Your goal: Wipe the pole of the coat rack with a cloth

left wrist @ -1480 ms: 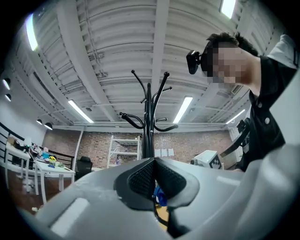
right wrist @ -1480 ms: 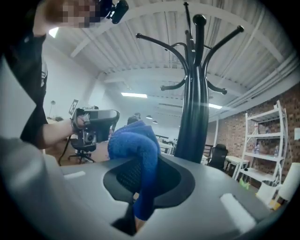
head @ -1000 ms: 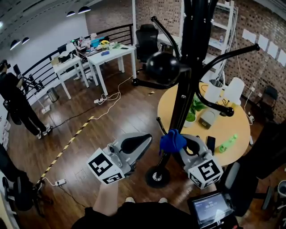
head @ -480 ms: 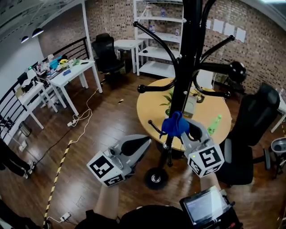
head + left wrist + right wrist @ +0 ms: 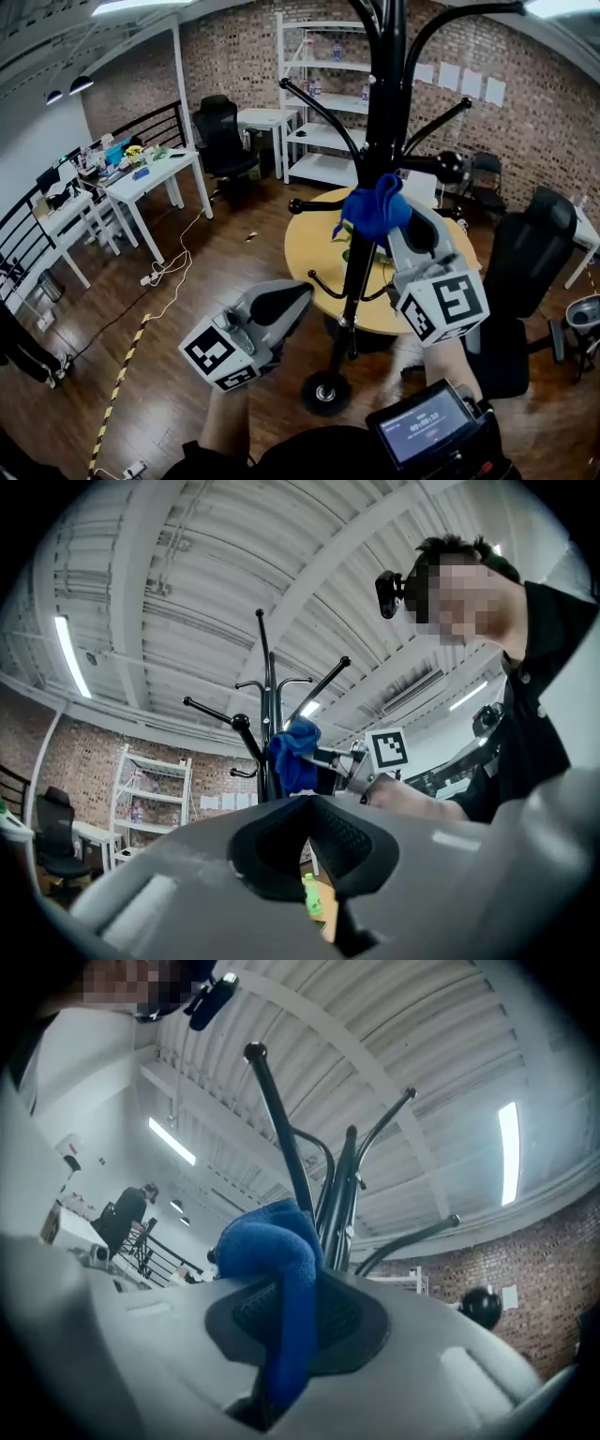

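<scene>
Bunched blue cloth (image 5: 375,211) pressed against the upright black coat rack pole (image 5: 359,274), below its hooks

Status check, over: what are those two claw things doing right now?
Right gripper shut on blue cloth, cloth against pole. Left gripper shut, empty, low beside pole. Hook arms branch just above cloth.

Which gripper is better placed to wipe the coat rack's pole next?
The right gripper: its jaws are shut on the blue cloth, right against the pole. The left gripper is shut on nothing and hangs lower, clear of the pole.
</scene>
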Tool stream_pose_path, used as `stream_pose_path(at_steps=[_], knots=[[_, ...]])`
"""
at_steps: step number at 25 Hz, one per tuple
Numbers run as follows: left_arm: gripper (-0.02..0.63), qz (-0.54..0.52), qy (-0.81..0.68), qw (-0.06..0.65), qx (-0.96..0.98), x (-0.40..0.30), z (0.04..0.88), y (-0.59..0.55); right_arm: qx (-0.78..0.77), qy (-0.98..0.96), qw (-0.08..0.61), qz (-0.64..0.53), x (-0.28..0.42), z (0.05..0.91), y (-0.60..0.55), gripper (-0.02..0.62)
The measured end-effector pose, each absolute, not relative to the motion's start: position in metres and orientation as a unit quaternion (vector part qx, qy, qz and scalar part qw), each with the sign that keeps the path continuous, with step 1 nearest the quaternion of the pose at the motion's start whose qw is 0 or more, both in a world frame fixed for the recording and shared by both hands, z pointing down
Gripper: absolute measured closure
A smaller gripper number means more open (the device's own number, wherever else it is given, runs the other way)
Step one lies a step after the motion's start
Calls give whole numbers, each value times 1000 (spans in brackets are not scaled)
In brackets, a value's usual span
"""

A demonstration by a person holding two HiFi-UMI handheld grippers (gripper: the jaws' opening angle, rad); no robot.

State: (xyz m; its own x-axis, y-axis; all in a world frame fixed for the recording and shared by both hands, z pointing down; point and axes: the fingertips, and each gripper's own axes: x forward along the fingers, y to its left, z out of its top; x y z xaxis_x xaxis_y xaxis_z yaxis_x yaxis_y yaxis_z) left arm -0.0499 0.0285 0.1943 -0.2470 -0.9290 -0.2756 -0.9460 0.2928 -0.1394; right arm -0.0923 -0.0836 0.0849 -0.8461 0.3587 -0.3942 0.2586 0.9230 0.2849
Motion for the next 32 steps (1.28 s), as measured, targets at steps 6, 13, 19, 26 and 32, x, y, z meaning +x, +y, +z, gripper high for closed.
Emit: stream_pose_path(at_steps=[6, 13, 19, 26, 32], knots=[[604, 25, 797, 168, -580, -48, 182, 45, 199, 932, 289, 86, -51, 33, -66, 549], [604, 19, 790, 179, -586, -40, 178, 49, 233, 898, 361, 95, 20, 3, -44, 549], [604, 22, 785, 176, -594, -33, 180, 45, 217, 896, 371, 108, 19, 1, -49, 549], [604, 45, 794, 154, -586, -34, 201, 61, 149, 953, 244, 102, -80, 63, -76, 549], [604, 61, 807, 126, -574, -36, 219, 71, 128, 975, 150, 105, -106, 158, -89, 549]])
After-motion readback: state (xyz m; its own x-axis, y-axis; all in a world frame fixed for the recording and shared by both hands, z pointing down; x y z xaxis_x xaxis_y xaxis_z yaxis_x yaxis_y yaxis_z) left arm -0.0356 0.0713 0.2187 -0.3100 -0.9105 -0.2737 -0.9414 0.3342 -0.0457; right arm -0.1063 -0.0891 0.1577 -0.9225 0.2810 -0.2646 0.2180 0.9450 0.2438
